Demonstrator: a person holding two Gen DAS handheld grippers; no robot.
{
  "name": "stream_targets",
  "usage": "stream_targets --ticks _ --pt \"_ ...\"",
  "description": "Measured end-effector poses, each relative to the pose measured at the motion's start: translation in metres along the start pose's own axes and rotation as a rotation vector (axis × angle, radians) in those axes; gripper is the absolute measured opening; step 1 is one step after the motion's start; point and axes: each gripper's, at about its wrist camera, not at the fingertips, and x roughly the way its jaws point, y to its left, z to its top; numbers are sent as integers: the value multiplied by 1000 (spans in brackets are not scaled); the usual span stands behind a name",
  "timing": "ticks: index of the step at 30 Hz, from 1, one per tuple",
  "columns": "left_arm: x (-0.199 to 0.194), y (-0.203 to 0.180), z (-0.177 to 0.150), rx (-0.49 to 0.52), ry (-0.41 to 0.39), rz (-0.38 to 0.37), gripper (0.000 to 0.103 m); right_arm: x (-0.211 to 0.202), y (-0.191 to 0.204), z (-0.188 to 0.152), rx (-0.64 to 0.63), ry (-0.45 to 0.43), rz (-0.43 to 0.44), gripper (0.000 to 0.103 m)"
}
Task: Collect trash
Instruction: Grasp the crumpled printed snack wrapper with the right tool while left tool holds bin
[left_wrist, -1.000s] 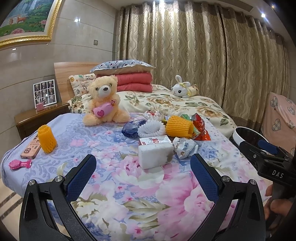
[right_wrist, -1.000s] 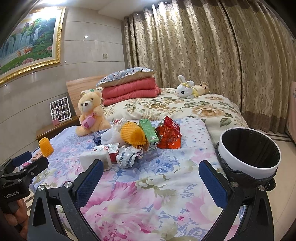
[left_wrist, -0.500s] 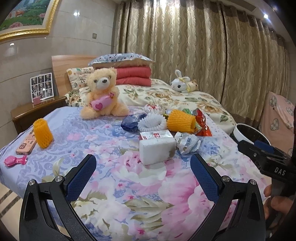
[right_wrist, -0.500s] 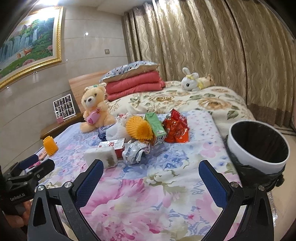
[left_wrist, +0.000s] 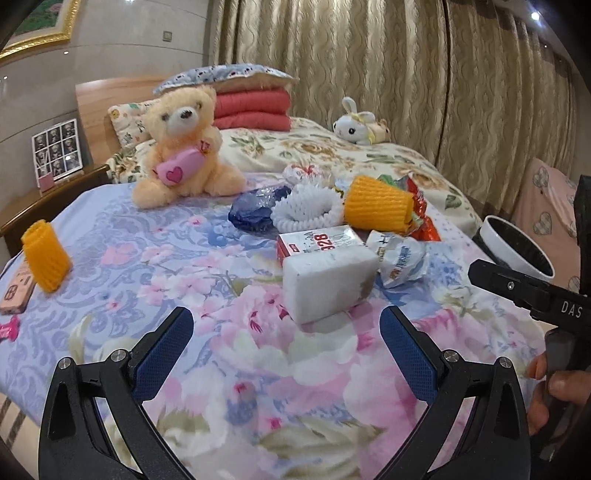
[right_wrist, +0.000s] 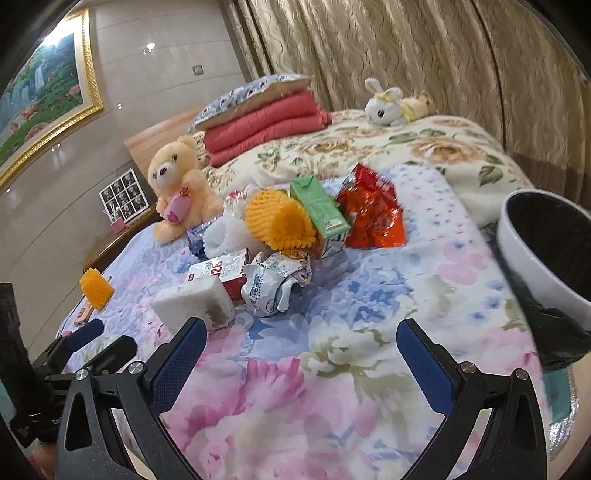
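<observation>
A heap of trash lies on the floral bedspread (left_wrist: 221, 369): a white foam block (left_wrist: 328, 284), a red-and-white box (left_wrist: 317, 240), a crumpled white wrapper (left_wrist: 400, 258), an orange foam net (left_wrist: 376, 203), a white foam net (left_wrist: 306, 210), a blue wrapper (left_wrist: 255, 210). The right wrist view adds a green carton (right_wrist: 319, 210) and red snack bags (right_wrist: 373, 210). My left gripper (left_wrist: 286, 339) is open just short of the foam block. My right gripper (right_wrist: 303, 358) is open above the bedspread, with the wrapper (right_wrist: 273, 288) ahead. A white bin (right_wrist: 546, 251) with a black liner stands at the right.
A teddy bear (left_wrist: 181, 147) sits behind the heap. A second orange foam net (left_wrist: 46, 258), a phone (left_wrist: 16, 291) and a pink item (left_wrist: 7, 328) lie at the left edge. Folded red quilts (right_wrist: 262, 125), a toy rabbit (right_wrist: 388, 103) and curtains lie beyond.
Both grippers have moved forward toward the trash heap, which now looks larger and closer. The right view has tilted and the bin sits nearer its right edge. Both stay open.
</observation>
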Motion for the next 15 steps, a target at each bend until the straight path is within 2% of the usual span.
stream_targets --ticks 2,6,10,13,14,15 --pt "9 3 4 10 15 -6 102 10 2 2 25 22 19 100" --pt "24 6 13 39 46 -37 93 32 1 9 55 71 37 87" --pt "40 5 20 73 90 -73 87 52 0 16 67 110 46 83" --pt "52 1 24 103 129 -101 81 66 -1 20 96 147 74 76" --pt "55 -1 24 110 141 -110 76 70 0 20 101 156 79 71" --pt "57 -3 24 118 153 -116 65 72 2 21 113 165 92 60"
